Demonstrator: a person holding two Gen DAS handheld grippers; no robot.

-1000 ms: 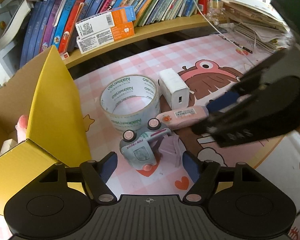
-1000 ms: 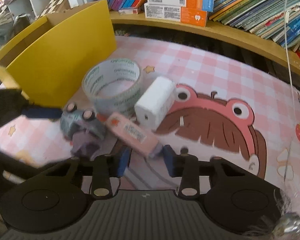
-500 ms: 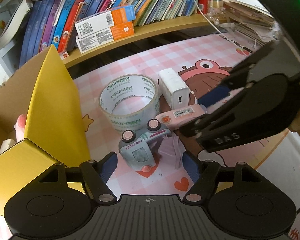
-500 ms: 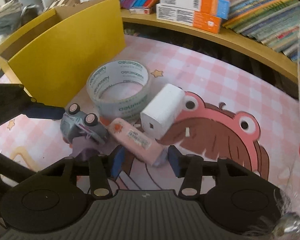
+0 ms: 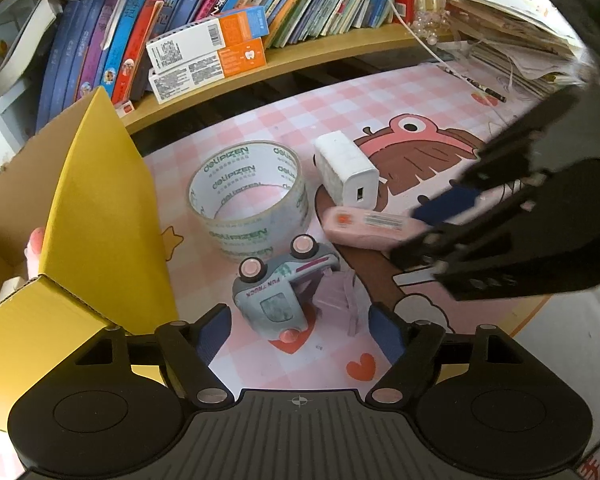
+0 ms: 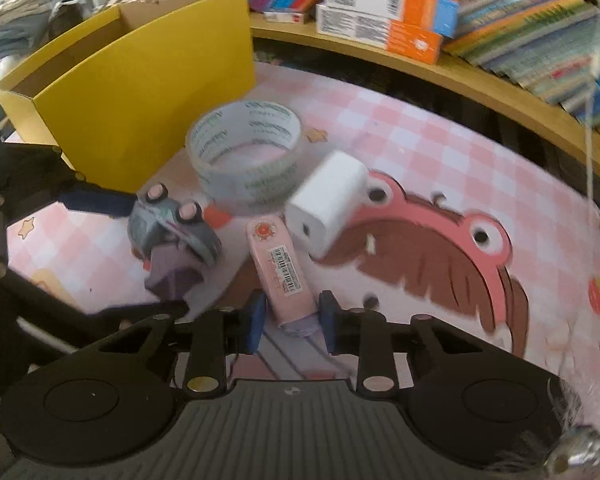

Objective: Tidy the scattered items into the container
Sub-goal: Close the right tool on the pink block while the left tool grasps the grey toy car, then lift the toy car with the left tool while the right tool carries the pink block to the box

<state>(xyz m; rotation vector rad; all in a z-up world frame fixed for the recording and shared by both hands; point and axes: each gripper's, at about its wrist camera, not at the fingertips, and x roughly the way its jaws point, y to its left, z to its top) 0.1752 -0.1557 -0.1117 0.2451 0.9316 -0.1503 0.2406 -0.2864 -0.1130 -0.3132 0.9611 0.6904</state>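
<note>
A pink eraser-like block [image 6: 278, 264] lies on the pink checked mat. My right gripper [image 6: 292, 316] has its jaws closing, and the pads press on the block's near end. In the left wrist view the same block [image 5: 364, 226] shows with the right gripper [image 5: 424, 226] over its right end. A grey toy truck [image 5: 276, 292] lies on its side between the fingers of my left gripper [image 5: 300, 328]. That gripper's jaws are opening and the pads stand clear of the truck. The yellow cardboard box [image 5: 96, 208] stands open at the left.
A roll of clear tape [image 5: 248, 200] and a white charger [image 5: 348, 172] sit just beyond the truck. A crumpled purple scrap [image 5: 340, 300] lies by the truck. A wooden shelf with books and orange cartons [image 5: 208, 52] runs along the back. A pink thing [image 5: 34, 244] lies inside the box.
The right gripper widened, then closed onto the pink block, which now points straight along the fingers. The left gripper and the truck have stayed put.
</note>
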